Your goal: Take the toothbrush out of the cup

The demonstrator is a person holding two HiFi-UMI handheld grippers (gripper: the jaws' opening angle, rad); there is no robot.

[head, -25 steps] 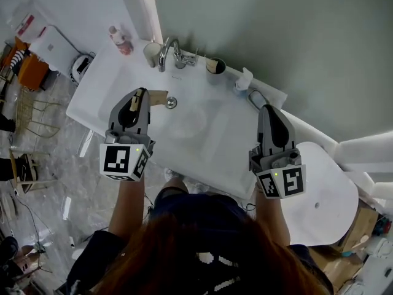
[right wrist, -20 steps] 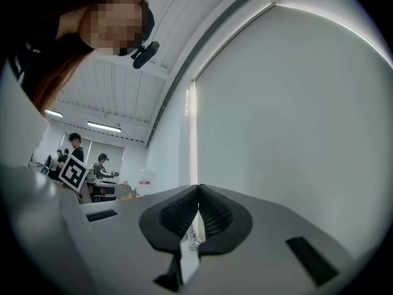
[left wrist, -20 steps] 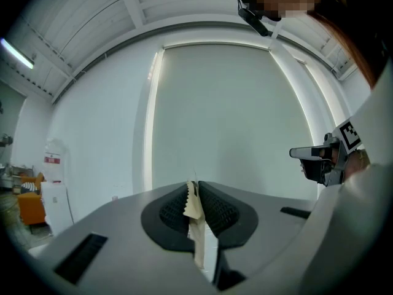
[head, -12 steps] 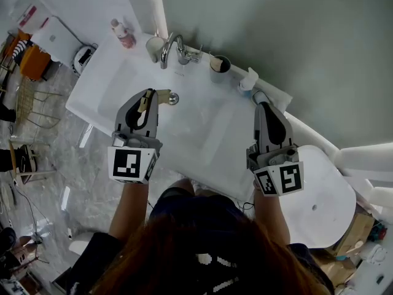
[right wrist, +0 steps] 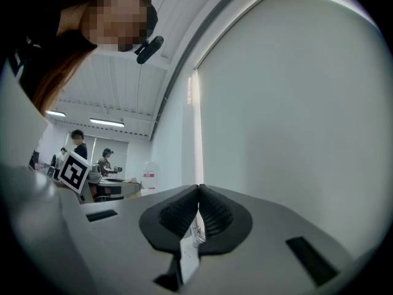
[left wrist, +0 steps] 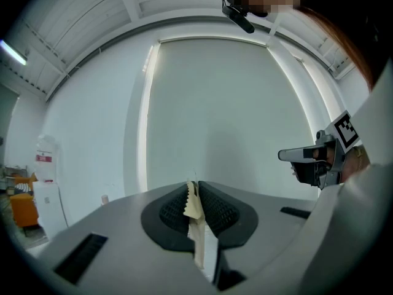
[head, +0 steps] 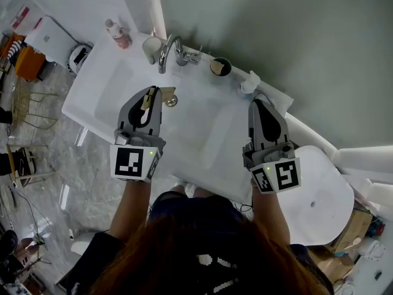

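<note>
A dark cup (head: 220,66) stands on the back ledge of the white sink (head: 202,134), right of the faucet (head: 169,51). Something tan shows in it; I cannot make out a toothbrush clearly. My left gripper (head: 152,92) hovers over the basin near the drain (head: 170,101), well short of the cup, its jaws shut. In the left gripper view this gripper (left wrist: 195,186) shows only a beige strip between the closed pads. My right gripper (head: 254,102) hangs over the sink's right side, below and right of the cup, also shut (right wrist: 198,188) with nothing held. Both gripper views show only the wall.
On the ledge stand a white cup (head: 149,47) left of the faucet, a pink-capped bottle (head: 116,34) and a white pump dispenser (head: 247,82). A white rounded lid (head: 319,195) lies to the right. The wall rises directly behind the sink.
Both grippers have moved a little forward over the sink toward the wall, the right one drawing inward. Both stayed shut.
</note>
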